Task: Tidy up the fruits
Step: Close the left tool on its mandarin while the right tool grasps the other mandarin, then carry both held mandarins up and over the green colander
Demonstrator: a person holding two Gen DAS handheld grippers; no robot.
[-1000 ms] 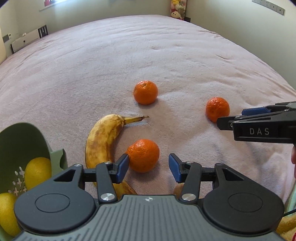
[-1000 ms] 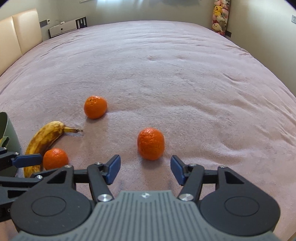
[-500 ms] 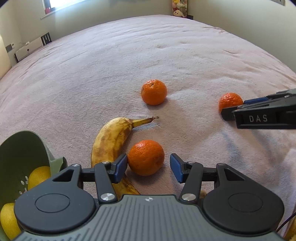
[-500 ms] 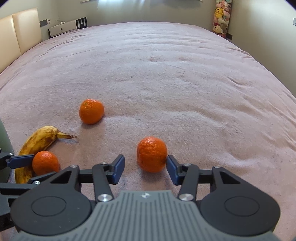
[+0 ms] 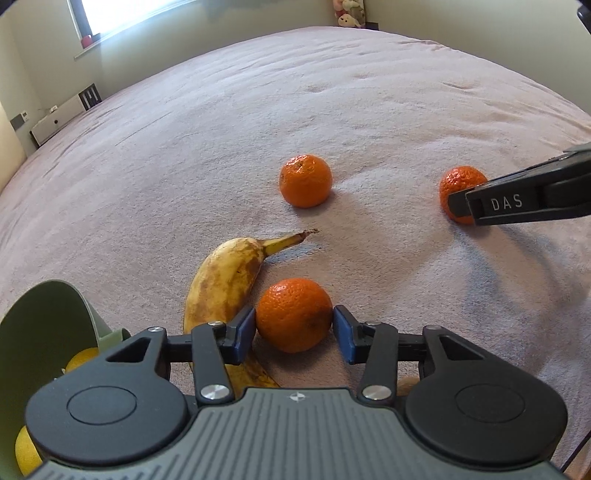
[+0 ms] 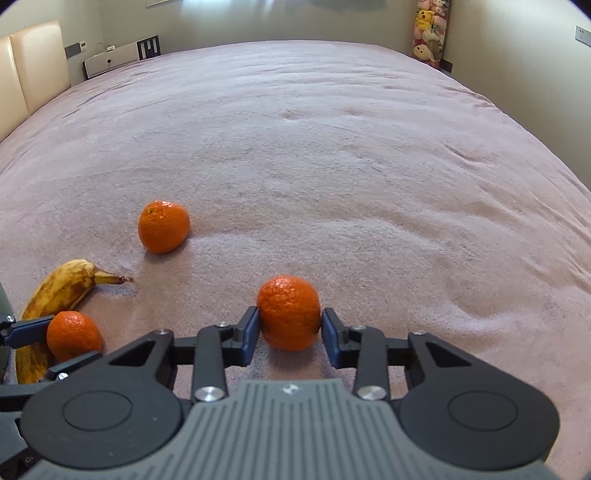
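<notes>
You're in home bedroom: wide bed (image 6: 332, 147) under pink fleece blanket, cream padded headboard (image 6: 33, 70) at left, stack of plush toys (image 6: 430, 33) in far corner, window (image 5: 122, 11) with sill, wall socket (image 6: 583, 34), low white unit (image 6: 110, 61) against wall.

Both angled downward, the left hand-held gripper (image 5: 294, 329) and the right hand-held gripper (image 6: 289, 327) have just been closing, each with blue pads now pressed on a mandarin.
</notes>
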